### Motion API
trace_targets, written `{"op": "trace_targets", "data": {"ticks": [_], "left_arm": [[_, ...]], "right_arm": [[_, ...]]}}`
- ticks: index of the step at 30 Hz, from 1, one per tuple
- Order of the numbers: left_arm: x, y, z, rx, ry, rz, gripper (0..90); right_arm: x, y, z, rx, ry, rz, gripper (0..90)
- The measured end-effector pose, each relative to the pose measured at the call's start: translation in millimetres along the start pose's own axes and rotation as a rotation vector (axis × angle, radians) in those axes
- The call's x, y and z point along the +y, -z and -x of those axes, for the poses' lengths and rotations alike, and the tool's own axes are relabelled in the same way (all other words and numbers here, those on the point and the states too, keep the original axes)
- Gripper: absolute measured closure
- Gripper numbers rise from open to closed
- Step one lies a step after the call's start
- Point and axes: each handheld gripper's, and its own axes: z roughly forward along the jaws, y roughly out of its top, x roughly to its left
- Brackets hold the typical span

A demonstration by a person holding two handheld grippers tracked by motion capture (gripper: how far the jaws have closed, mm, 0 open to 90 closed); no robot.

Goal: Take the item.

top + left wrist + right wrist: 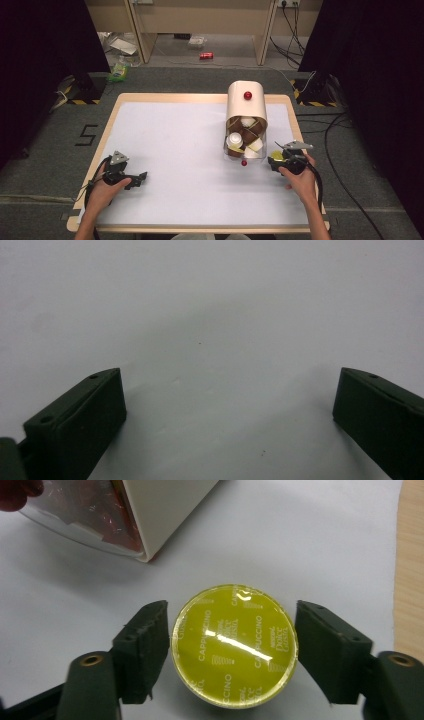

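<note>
White table (175,150) lies before us. At left, our left gripper (141,177) rests with jaws wide and nothing between them. At right, our right gripper (231,645) has narrow gaps around the yellow capsule (234,646), beside the container (246,120).

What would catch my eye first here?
Probably the tall cream container with a red knob, at the far right of the white table, its clear drawer showing coffee capsules. Then the bright yellow-lidded cappuccino capsule, standing on the table between the right gripper's open jaws, not squeezed.
</note>
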Motion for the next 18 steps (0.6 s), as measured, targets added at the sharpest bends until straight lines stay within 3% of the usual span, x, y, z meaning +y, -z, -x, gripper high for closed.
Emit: {"op": "trace_targets", "data": {"ticks": [8, 18], "left_arm": [[0.0, 0.1, -0.1, 0.000, -0.001, -0.001, 0.2], [0.0, 0.1, -0.2, -0.001, 0.000, 0.000, 0.2]], "right_arm": [[3.5, 9.6, -1.2, 0.018, -0.029, 0.024, 18.8], [-1.3, 21.5, -8.8, 0.025, -0.016, 0.024, 16.5]]}}
